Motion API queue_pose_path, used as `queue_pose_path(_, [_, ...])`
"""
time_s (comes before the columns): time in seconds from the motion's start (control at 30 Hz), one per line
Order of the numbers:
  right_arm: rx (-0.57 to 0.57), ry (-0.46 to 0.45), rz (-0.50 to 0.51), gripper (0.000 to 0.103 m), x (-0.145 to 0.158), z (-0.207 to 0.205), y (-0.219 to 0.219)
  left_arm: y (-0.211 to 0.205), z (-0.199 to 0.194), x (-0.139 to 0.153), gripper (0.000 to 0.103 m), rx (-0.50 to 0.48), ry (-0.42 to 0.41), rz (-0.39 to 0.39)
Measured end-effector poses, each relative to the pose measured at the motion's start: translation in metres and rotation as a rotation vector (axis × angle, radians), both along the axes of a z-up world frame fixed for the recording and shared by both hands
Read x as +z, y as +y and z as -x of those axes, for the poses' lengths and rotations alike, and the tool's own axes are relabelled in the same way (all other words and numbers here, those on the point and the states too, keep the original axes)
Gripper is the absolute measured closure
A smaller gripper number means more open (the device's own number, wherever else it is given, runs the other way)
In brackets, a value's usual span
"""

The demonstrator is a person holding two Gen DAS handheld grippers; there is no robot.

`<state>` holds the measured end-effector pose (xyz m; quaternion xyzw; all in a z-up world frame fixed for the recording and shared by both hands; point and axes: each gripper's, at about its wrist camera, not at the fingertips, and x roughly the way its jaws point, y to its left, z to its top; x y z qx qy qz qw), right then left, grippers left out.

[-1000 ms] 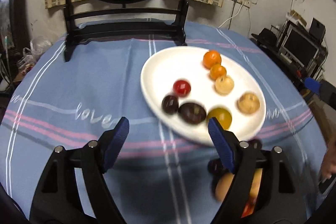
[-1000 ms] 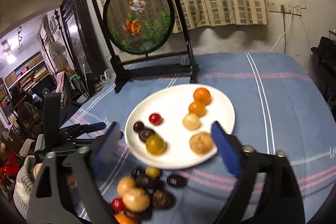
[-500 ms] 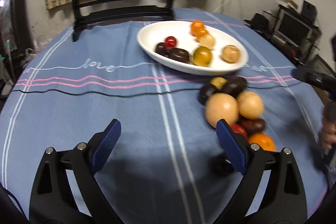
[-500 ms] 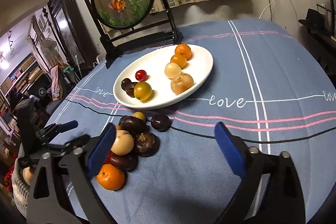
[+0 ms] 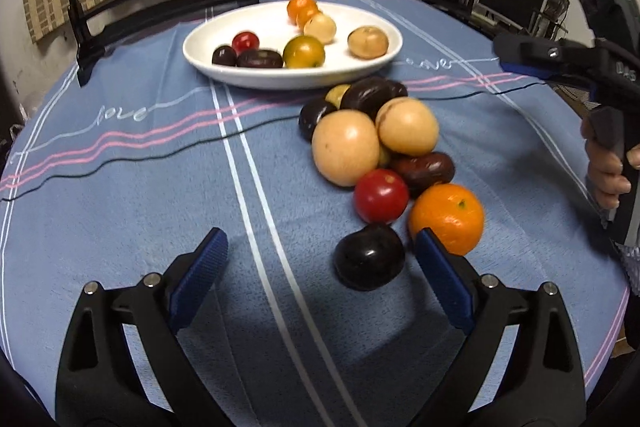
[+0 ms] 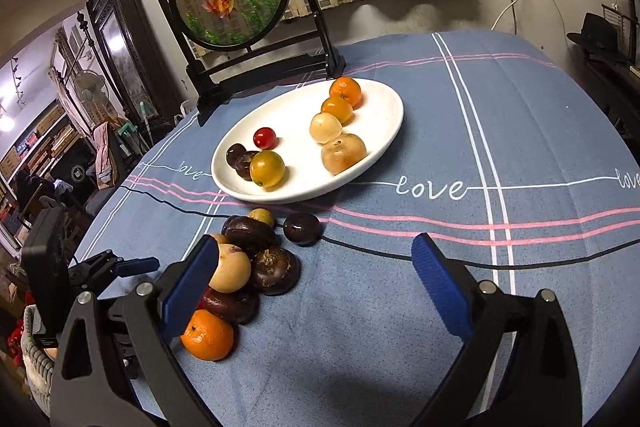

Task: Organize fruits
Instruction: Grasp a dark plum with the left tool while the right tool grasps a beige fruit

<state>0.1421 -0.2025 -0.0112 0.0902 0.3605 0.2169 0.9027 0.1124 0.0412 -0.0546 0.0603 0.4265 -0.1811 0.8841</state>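
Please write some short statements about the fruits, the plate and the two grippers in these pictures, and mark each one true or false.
1. The white plate holds only orange fruits. False: it also holds a red fruit, dark ones and pale ones.
2. A pile of fruits lies on the tablecloth beside the plate. True.
3. The left gripper is shut on the dark plum. False: it is open, and the plum lies free between its fingers.
4. The right gripper is open and holds nothing. True.
5. A large orange lies at the near end of the pile. True.
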Motion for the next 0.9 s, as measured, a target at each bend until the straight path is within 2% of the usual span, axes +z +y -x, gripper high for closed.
queue_pose_path(0.1, [-0.002, -0.001, -0.001, 0.006, 0.001, 0.000, -0.001, 0.006, -0.006, -0.006, 0.002, 0.027, 0.035, 0.006])
queue_pose_path(0.2, [-0.007, -0.006, -0.005, 0.006, 0.002, 0.001, -0.001, 0.022, 0.000, 0.005, 0.002, 0.088, -0.035, 0.005])
queue_pose_path(0.3, [-0.005, -0.010, -0.010, 0.006, 0.003, 0.002, -0.001, 0.045, 0.008, 0.015, 0.002, 0.191, -0.102, 0.008])
queue_pose_path(0.4, [0.004, -0.012, -0.013, 0.006, 0.004, 0.003, 0.000, 0.068, 0.011, 0.020, 0.002, 0.261, -0.121, 0.101])
queue_pose_path(0.47, [0.006, -0.012, -0.008, 0.006, 0.003, 0.003, 0.002, 0.062, 0.012, 0.021, 0.002, 0.230, -0.128, 0.096])
queue_pose_path(0.53, [0.009, -0.012, -0.005, 0.006, 0.003, 0.003, 0.002, 0.045, 0.011, 0.018, 0.003, 0.175, -0.129, 0.033])
queue_pose_path(0.6, [0.012, -0.013, -0.004, 0.006, 0.003, 0.004, 0.003, 0.033, 0.009, 0.016, 0.003, 0.131, -0.129, 0.011])
queue_pose_path(0.7, [0.022, -0.018, 0.004, 0.006, 0.003, 0.005, 0.006, 0.033, 0.001, 0.010, 0.004, 0.140, -0.102, 0.002])
queue_pose_path(0.8, [0.027, -0.015, 0.012, 0.006, 0.002, 0.005, 0.009, 0.033, -0.008, 0.003, 0.011, 0.155, -0.062, -0.013])
queue_pose_path(0.9, [0.036, -0.016, 0.019, 0.006, 0.001, 0.006, 0.012, 0.030, -0.011, -0.003, 0.024, 0.133, -0.032, -0.026])
